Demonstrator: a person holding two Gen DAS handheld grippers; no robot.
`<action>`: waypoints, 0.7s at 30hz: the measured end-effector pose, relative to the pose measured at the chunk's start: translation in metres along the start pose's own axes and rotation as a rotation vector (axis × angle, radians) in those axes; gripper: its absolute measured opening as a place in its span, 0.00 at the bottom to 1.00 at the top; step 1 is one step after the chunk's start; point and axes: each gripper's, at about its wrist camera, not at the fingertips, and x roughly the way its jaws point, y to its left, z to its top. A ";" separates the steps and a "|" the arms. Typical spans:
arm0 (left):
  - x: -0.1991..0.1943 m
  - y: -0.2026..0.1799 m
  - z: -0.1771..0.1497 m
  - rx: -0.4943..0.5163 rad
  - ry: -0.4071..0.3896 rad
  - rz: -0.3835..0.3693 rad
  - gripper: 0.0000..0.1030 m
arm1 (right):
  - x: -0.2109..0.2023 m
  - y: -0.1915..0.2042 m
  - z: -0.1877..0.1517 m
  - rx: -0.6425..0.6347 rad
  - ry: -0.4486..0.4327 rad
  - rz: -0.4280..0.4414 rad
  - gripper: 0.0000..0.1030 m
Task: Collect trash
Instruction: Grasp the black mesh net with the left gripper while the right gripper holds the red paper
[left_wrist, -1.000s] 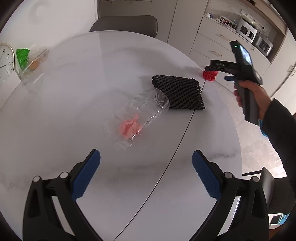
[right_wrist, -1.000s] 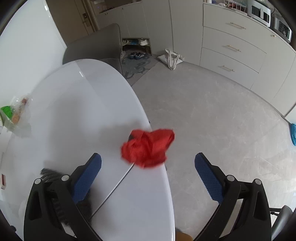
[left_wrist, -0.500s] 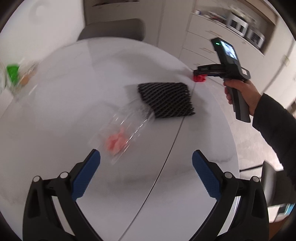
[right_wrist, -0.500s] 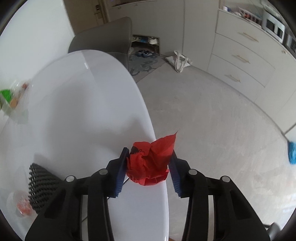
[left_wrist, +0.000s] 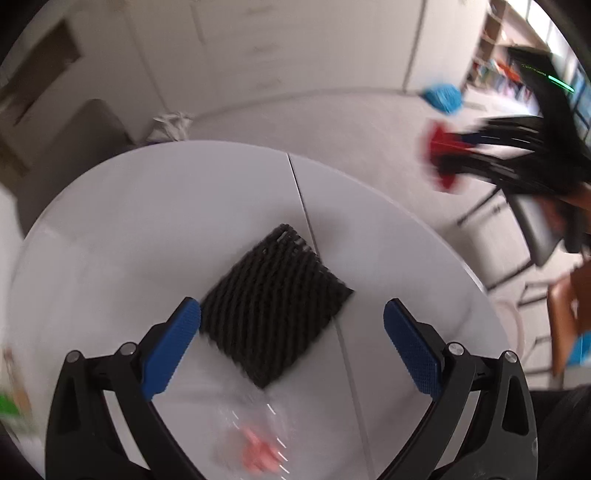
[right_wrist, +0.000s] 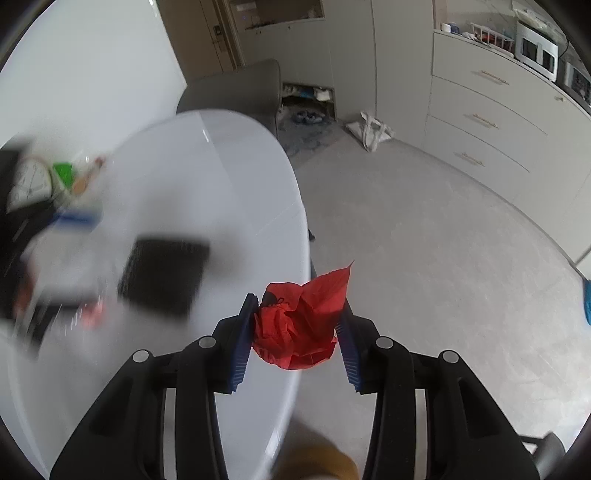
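My right gripper (right_wrist: 297, 328) is shut on a crumpled red paper (right_wrist: 301, 325) and holds it above the white table's right edge (right_wrist: 295, 221); both show blurred in the left wrist view (left_wrist: 443, 147). My left gripper (left_wrist: 291, 341) is open and empty over a black foam net (left_wrist: 273, 302) that lies on the table (left_wrist: 147, 221). The net also shows in the right wrist view (right_wrist: 162, 273). A clear plastic wrapper with pink bits (left_wrist: 258, 450) lies just below the left gripper's fingers, blurred.
A clock (right_wrist: 29, 181) and a clear bag with green and orange contents (right_wrist: 74, 177) sit at the table's far left. A grey chair (right_wrist: 236, 88) stands behind the table. A white bag (right_wrist: 373, 129) lies on the floor by the cabinets.
The right gripper has lifted the red paper off the table edge and swung it right. The left gripper has turned and moved over the black net.
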 end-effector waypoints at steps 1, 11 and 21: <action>0.008 0.004 0.007 0.016 0.022 -0.027 0.92 | -0.007 -0.003 -0.012 0.002 0.012 -0.008 0.41; 0.082 0.030 0.036 0.122 0.221 -0.111 0.75 | -0.072 -0.028 -0.102 0.154 0.076 -0.078 0.42; 0.087 0.028 0.015 0.119 0.246 -0.118 0.49 | -0.082 -0.042 -0.131 0.336 0.049 -0.043 0.42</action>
